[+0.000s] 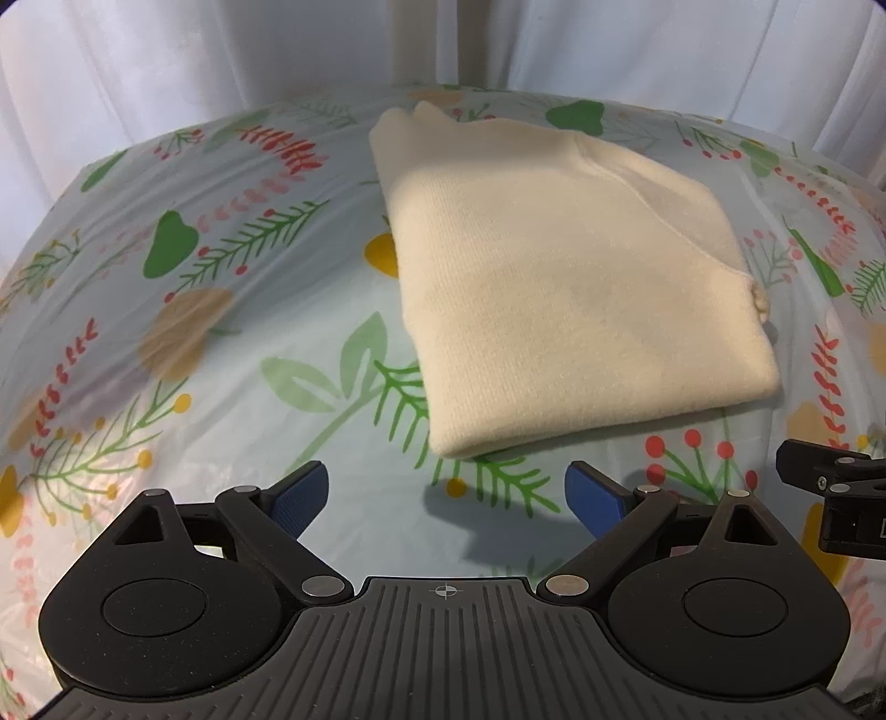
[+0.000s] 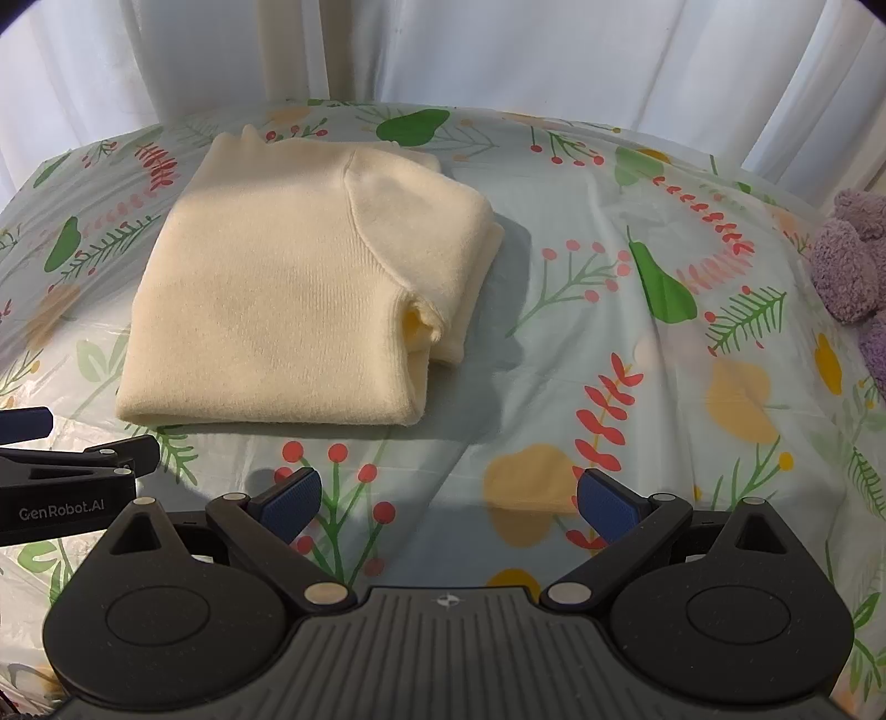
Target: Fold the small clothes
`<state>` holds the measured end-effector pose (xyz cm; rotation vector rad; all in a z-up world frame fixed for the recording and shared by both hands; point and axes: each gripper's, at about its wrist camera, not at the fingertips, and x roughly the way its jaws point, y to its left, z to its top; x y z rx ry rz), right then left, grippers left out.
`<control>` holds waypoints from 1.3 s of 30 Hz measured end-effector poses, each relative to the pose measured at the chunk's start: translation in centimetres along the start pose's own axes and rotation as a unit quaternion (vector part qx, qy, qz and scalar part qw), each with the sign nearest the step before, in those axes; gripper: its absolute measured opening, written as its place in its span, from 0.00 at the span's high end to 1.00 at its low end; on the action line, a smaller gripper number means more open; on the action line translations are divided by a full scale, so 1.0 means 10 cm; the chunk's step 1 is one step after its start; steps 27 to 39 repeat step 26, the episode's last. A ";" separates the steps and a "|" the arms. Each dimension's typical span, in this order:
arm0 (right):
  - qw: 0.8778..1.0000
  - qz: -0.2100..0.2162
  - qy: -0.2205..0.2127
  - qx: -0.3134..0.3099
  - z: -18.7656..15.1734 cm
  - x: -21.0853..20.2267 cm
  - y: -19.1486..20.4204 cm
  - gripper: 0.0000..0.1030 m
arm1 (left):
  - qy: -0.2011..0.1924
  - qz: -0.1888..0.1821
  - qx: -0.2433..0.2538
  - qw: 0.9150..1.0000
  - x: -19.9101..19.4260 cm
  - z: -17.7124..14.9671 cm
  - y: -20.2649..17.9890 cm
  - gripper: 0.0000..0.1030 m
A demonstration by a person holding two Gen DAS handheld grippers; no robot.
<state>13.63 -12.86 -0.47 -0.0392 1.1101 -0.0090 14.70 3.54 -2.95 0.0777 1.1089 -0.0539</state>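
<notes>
My left gripper has its jaws spread wide and holds nothing; just beyond them lies the near folded edge of the cream sweater, apart from the blue pads. My right gripper is likewise wide open and empty, the sweater lying far and to the left of it. The garment sits folded flat on the floral tabletop, its near edge rounded, its right side layered. Bare cloth spreads to the right, up to a purple plush thing at the far right edge. White curtains hang behind.
</notes>
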 end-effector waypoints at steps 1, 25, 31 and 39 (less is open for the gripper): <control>1.000 -0.001 0.001 0.001 0.00 0.00 0.00 0.04 | -0.001 0.001 0.003 1.000 0.00 0.00 -0.01 0.07; 1.000 -0.012 -0.002 0.000 -0.01 -0.03 0.02 0.04 | 0.024 0.001 0.008 1.000 0.02 -0.05 -0.03 0.07; 1.000 -0.012 -0.002 0.000 -0.01 -0.03 0.02 0.04 | 0.025 0.002 0.007 1.000 0.02 -0.05 -0.03 0.07; 1.000 -0.012 -0.002 0.000 -0.01 -0.03 0.02 0.04 | 0.025 0.002 0.007 1.000 0.02 -0.05 -0.03 0.07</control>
